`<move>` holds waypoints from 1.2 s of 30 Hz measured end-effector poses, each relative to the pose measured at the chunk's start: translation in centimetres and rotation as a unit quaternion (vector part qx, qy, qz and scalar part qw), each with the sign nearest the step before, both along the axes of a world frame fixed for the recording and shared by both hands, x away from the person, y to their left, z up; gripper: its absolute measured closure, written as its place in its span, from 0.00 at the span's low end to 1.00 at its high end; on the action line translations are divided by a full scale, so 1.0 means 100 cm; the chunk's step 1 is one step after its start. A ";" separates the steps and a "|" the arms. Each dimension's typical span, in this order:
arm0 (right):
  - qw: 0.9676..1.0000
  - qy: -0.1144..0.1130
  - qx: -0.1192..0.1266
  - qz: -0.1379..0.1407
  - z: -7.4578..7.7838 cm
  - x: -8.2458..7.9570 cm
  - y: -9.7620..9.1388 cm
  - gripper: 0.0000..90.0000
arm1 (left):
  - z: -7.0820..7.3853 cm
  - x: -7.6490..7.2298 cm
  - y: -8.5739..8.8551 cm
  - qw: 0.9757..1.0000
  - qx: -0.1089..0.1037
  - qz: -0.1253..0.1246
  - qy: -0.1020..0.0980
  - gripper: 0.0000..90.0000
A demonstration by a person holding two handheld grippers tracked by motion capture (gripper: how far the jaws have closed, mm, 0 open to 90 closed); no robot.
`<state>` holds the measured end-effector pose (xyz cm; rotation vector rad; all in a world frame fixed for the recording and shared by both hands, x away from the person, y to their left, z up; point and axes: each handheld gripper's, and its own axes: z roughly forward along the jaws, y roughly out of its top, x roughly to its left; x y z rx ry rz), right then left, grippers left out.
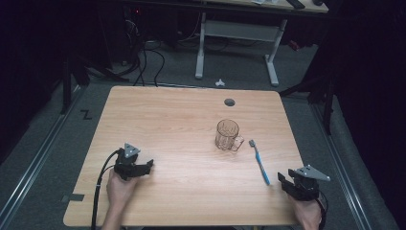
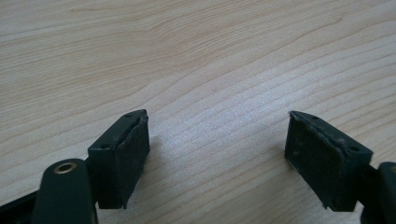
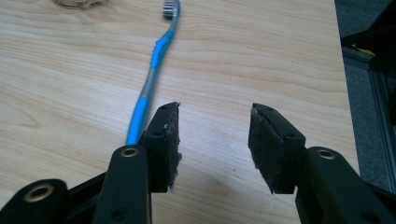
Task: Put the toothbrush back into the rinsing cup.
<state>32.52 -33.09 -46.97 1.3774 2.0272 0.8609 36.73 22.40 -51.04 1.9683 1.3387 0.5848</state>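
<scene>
At the table's (image 1: 191, 120) near right corner: right gripper (image 3: 214, 135), held in one hand (image 1: 307, 214), jaws parted with bare wood between the pads, grasping nothing. Just beside its left-hand jaw in the right gripper view: toothbrush (image 3: 150, 84), blue and grey handle lying flat on the wood, bristle head pointing away toward the far side; whether the handle end touches the jaw cannot be told. Beyond the bristle head, near it: clear glass mug (image 1: 228, 135), upright, handle turned toward the brush. Well apart, near the left front edge: left gripper (image 2: 217, 140), jaws wide apart over bare tabletop, unladen.
</scene>
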 end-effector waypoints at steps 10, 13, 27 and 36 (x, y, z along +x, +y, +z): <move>1.000 -0.008 0.007 0.020 0.009 -0.007 0.013 0.66 | 0.000 0.000 0.000 1.000 0.000 0.000 0.000 0.25; 0.999 0.002 0.016 0.030 0.011 -0.005 0.016 0.65 | 0.000 0.000 0.000 1.000 0.000 0.001 0.000 0.25; 0.998 0.017 -0.011 0.055 0.021 0.006 0.039 0.59 | 0.000 0.000 0.000 1.000 0.000 0.001 0.000 0.26; 0.997 0.029 -0.037 0.066 0.028 0.021 0.055 0.63 | 0.000 0.000 0.000 1.000 -0.001 0.000 -0.001 0.26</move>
